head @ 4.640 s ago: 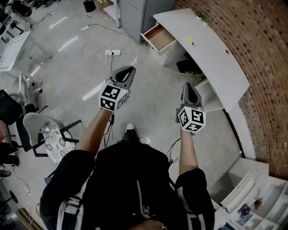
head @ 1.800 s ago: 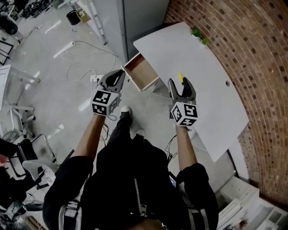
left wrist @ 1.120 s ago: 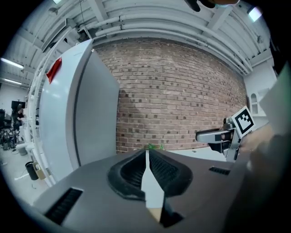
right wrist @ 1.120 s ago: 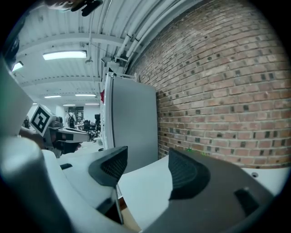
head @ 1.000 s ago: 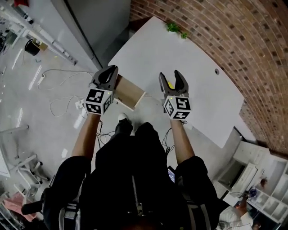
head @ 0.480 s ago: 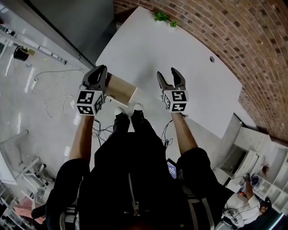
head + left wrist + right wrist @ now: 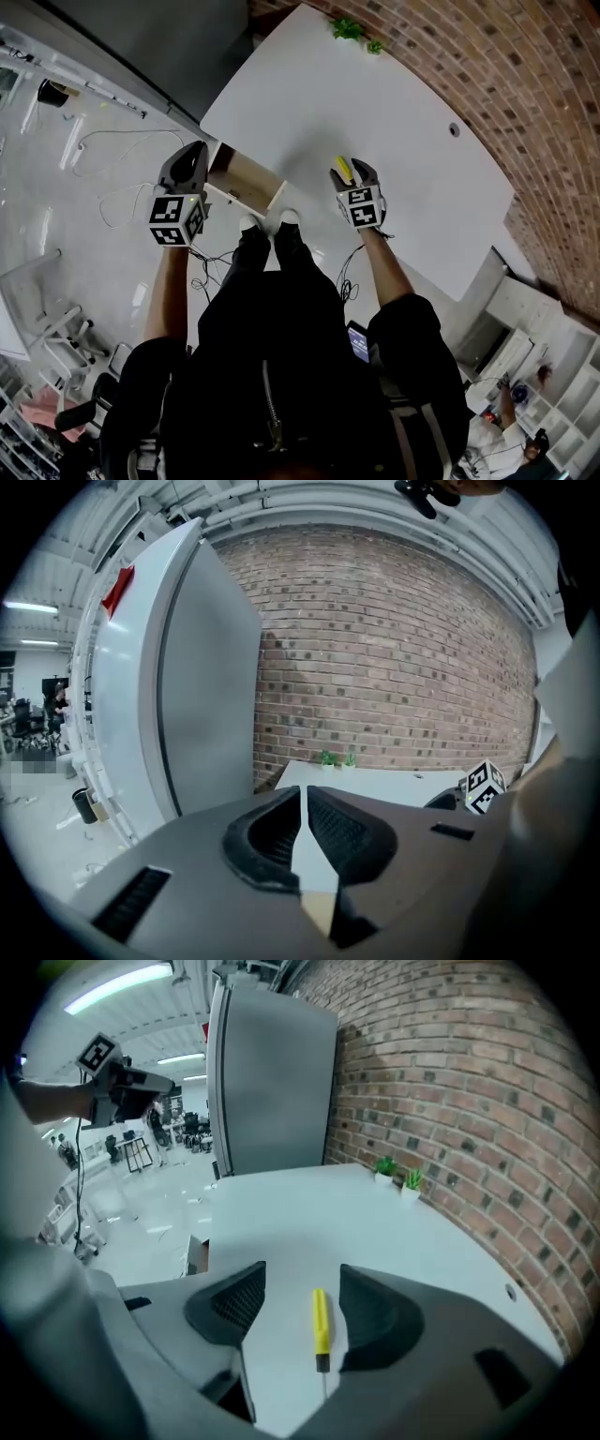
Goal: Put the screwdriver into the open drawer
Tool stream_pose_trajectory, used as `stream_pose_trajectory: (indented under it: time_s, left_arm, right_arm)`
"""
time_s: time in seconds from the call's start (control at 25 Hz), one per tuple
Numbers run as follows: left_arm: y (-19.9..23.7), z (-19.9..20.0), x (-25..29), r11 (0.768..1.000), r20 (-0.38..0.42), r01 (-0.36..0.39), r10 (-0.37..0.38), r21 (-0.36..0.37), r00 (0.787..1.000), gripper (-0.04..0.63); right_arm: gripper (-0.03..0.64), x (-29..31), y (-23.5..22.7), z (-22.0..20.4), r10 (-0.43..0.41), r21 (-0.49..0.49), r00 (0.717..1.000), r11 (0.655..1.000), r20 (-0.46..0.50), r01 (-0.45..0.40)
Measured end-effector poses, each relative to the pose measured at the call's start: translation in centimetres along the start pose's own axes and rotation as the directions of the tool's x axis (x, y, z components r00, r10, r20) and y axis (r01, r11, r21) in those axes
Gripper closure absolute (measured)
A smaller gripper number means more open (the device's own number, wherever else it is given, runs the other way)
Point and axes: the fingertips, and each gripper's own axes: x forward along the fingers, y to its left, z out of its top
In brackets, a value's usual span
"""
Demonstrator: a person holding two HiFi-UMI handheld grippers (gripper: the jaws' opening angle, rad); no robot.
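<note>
Screwdriver [image 7: 321, 1321] — between right gripper's [image 7: 302, 1271] closing jaws, untouched.

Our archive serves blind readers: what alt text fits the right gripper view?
A yellow screwdriver lies on the white table between the right tongs, which are open, have just been closing, and do not grip it. Brick wall and two plants behind.

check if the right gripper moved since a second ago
Yes. The right gripper came down toward the white desk, straddling the yellow-handled screwdriver; its fingers, just closing slightly, do not touch it yet.
</note>
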Motion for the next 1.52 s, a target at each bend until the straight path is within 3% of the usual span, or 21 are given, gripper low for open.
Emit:
stream_pose_trajectory:
  time_s: [0.32,0.6,0.76,0.92,1.12,1.32,1.52]
  left_arm:
    - [1.7,-1.5,-1.9,0.992,-0.027,-0.121,0.121,-0.026,0.992,0.554]
    - [2.2,-2.5,-3.8,0.979,-0.046,-0.2,0.198,-0.034,0.979,0.554]
    - [2.0,-3.0,-4.6,0.973,-0.048,-0.227,0.225,-0.043,0.973,0.554]
    - [1.4,-3.3,-5.1,0.968,-0.047,-0.246,0.244,-0.048,0.969,0.554]
    - [0.4,-3.7,-5.6,0.965,-0.043,-0.258,0.256,-0.053,0.966,0.554]
    - [0.7,-4.1,-6.2,0.96,-0.035,-0.275,0.274,-0.056,0.961,0.554]
    - [2.0,-3.9,-7.1,0.951,-0.014,-0.299,0.299,-0.074,0.954,0.554]
  right_arm:
    - [0.364,4.4,-1.8,-6.9,0.071,0.029,0.975,0.997,-0.211,-0.066]
    - [0.408,5.1,-2.0,-9.4,0.122,0.05,0.946,0.992,-0.3,-0.112]
    - [0.425,5.2,-2.1,-9.3,0.129,0.054,0.947,0.991,-0.295,-0.119]
    - [0.522,4.8,-2.1,-9.1,0.122,0.031,0.943,0.993,-0.311,-0.118]
    - [0.529,4.7,-2.1,-8.9,0.137,0.037,0.939,0.991,-0.314,-0.132]
    - [0.531,5.4,-2.1,-7.2,0.166,0.057,0.954,0.986,-0.249,-0.157]
    - [0.535,5.7,-1.0,-2.9,0.182,0.012,0.966,0.983,-0.181,-0.183]
